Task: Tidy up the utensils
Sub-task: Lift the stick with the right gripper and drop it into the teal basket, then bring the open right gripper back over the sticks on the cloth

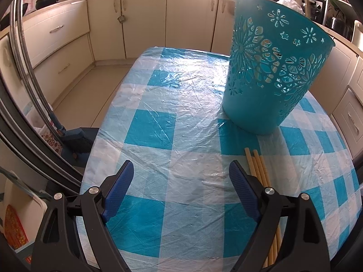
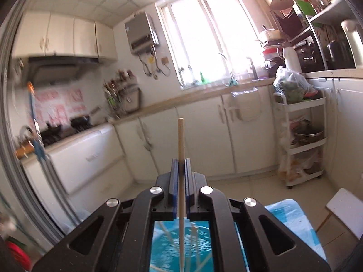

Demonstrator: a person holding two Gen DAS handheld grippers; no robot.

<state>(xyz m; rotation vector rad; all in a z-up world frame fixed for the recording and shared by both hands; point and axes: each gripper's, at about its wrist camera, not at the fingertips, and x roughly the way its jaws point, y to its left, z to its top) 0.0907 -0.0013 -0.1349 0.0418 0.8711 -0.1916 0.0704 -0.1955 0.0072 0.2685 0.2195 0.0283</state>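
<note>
Checked table bears teal basket; left hand-held gripper spread, right hand-held gripper pinching chopstick

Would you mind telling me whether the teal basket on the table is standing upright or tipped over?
Upright. The teal basket stands on its narrow base on the checked tablecloth, open rim at the top.

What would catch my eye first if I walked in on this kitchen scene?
Probably the tall turquoise plastic basket with flower cut-outs, standing on the blue-and-white checked tablecloth beyond the open left gripper. Next, the single pale wooden chopstick clamped upright in the right gripper, held up against the bright window.
</note>
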